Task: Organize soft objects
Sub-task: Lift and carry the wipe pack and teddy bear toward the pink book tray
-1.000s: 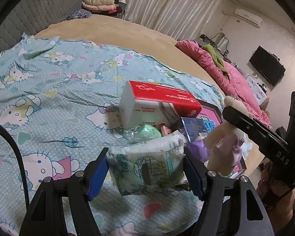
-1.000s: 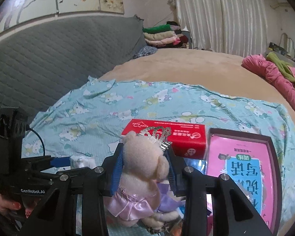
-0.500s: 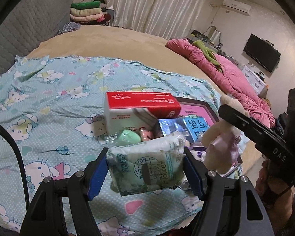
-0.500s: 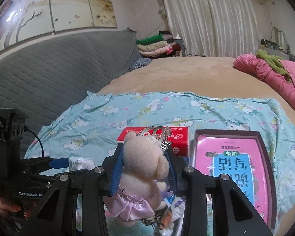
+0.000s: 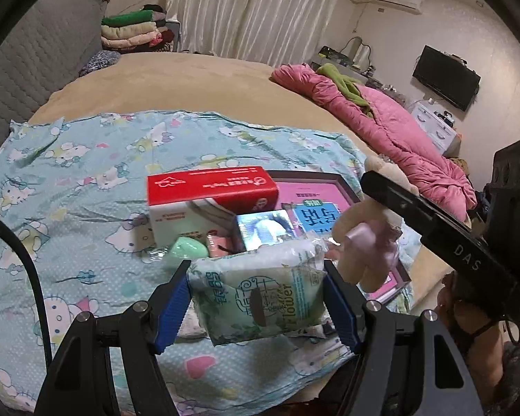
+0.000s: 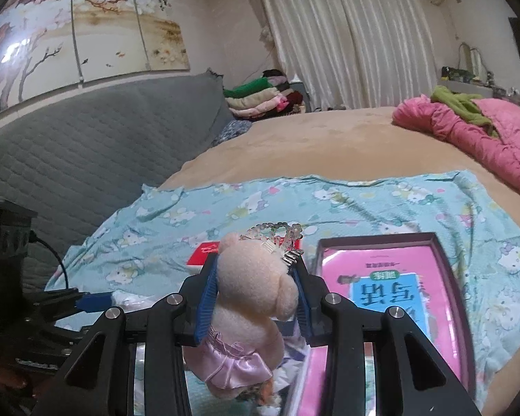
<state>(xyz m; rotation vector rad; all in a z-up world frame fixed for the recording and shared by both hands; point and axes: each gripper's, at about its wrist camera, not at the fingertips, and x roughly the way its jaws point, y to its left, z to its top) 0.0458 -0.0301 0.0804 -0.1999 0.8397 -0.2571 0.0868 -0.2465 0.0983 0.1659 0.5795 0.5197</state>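
Two soft things are being carried off the bed (image 5: 190, 79): we are clamping the tissue pack (image 5: 260, 298) in our left gripper (image 5: 260, 308) and the plush bear (image 6: 256, 287) in our right gripper (image 6: 253, 305), and next each needs a spot to be set down.

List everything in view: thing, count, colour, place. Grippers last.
tissue pack: one, pale green, held in left gripper
plush bear: one, cream with pink dress and a silver crown, held in right gripper
tissue box: one, red and white, on the sheet
tray: one, dark rim, on the sheet, holding a pink book
sheet: one, light blue cartoon print, on the bed
quilt: one, pink, far side of the bed
left gripper: shut on tissue pack
right gripper: shut on plush bear
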